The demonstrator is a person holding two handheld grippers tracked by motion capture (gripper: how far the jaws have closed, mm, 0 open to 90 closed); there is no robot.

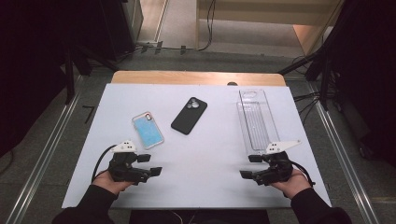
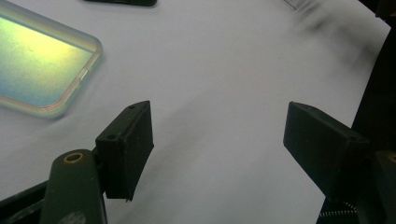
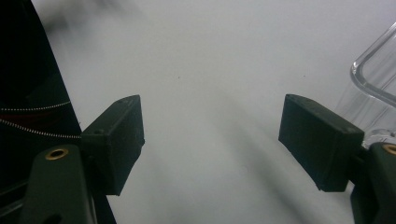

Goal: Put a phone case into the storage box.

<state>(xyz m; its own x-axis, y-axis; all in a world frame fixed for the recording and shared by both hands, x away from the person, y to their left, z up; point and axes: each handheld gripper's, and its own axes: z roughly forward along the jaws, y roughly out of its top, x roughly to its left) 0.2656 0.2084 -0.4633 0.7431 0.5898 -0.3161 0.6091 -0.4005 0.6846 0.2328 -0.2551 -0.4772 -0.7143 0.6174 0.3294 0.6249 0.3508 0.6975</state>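
Note:
A black phone [image 1: 189, 115] lies camera side up near the middle of the white table [image 1: 201, 158]. Left of it lies a light blue phone case [image 1: 147, 129], whose iridescent corner [image 2: 42, 70] appears at the upper left of the left gripper view. A long clear plastic tray [image 1: 256, 119] sits at the right; its rim [image 3: 376, 74] edges the right gripper view. My left gripper [image 1: 150, 164] rests low at the front left, jaws open and empty, pointing right [image 2: 217, 135]. My right gripper [image 1: 251, 166] sits at the front right, open and empty, pointing left [image 3: 212, 135].
The white sheet covers a wooden table whose far edge [image 1: 196, 77] shows bare. Metal rails [image 1: 341, 149] run along the floor on both sides. Cables [image 1: 205, 28] lie on the floor beyond the table.

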